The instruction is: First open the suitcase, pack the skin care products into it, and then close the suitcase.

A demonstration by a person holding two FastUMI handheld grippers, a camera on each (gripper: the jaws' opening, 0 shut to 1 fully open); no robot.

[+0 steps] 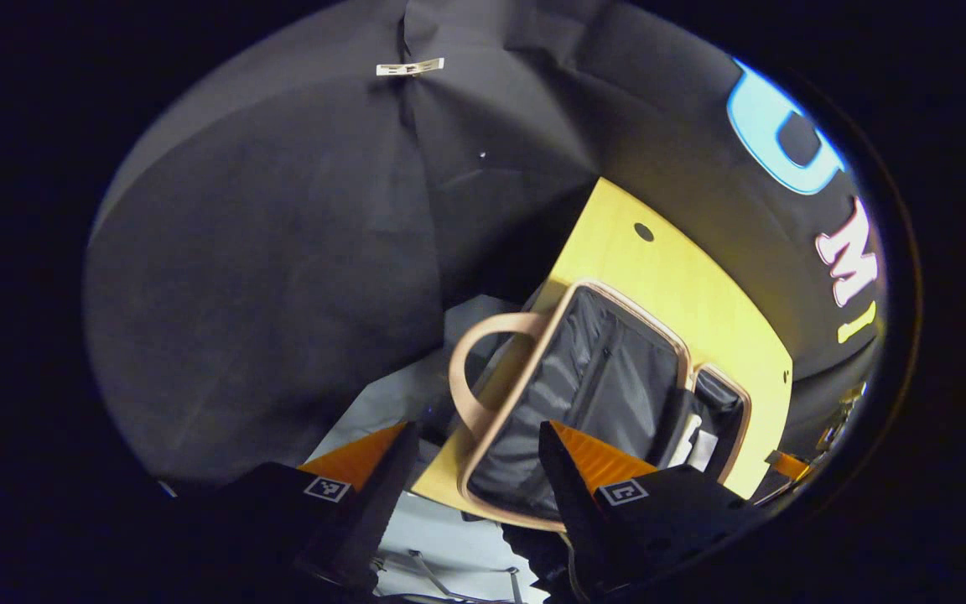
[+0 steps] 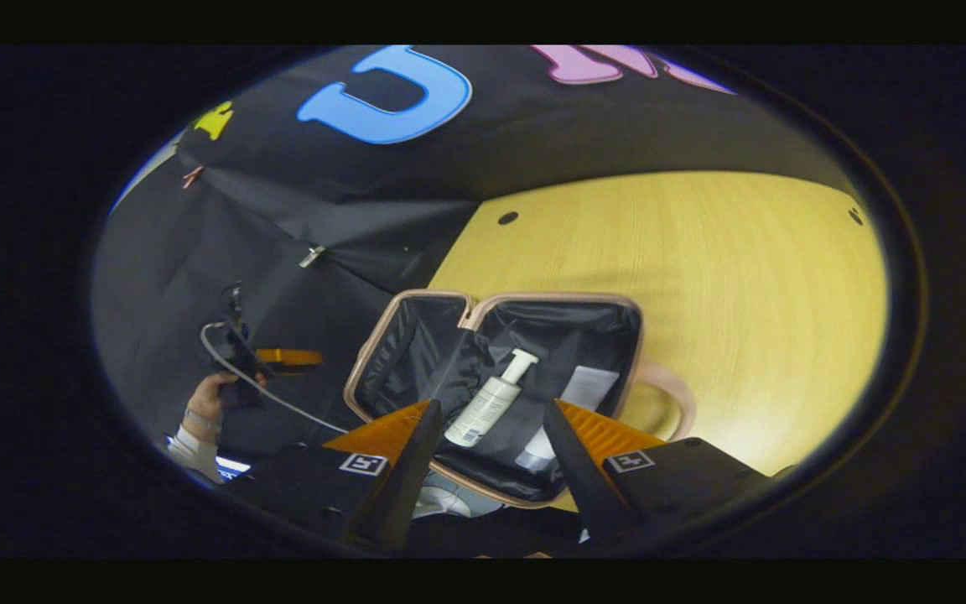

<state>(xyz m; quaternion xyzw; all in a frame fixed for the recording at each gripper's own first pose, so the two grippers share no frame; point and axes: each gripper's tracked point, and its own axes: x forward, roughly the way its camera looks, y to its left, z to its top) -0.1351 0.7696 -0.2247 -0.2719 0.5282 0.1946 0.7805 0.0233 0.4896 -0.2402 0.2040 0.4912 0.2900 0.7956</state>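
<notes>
The pink-rimmed suitcase [image 2: 630, 335] lies wide open on the yellow table [image 2: 718, 260], both halves lined in black. A white pump bottle [image 2: 490, 401] lies in the nearer half, beside a flat white packet [image 2: 590, 386] and another white item [image 2: 536, 457]. My right gripper [image 2: 491, 408] hovers open over that half, the bottle showing between its fingers, apart from them. In the left gripper view the suitcase [image 1: 571, 294] is seen from its handle [image 1: 470, 369] end. My left gripper [image 1: 476, 429] is open above the table's corner, holding nothing.
A person's hand [image 2: 208, 396] with a white sleeve holds the other gripper [image 2: 240, 352] at the left, off the table against the black cloth wall. The table [image 1: 667, 268] has small round holes [image 2: 507, 218] near its back edge. Pale floor [image 1: 449, 537] lies below the table corner.
</notes>
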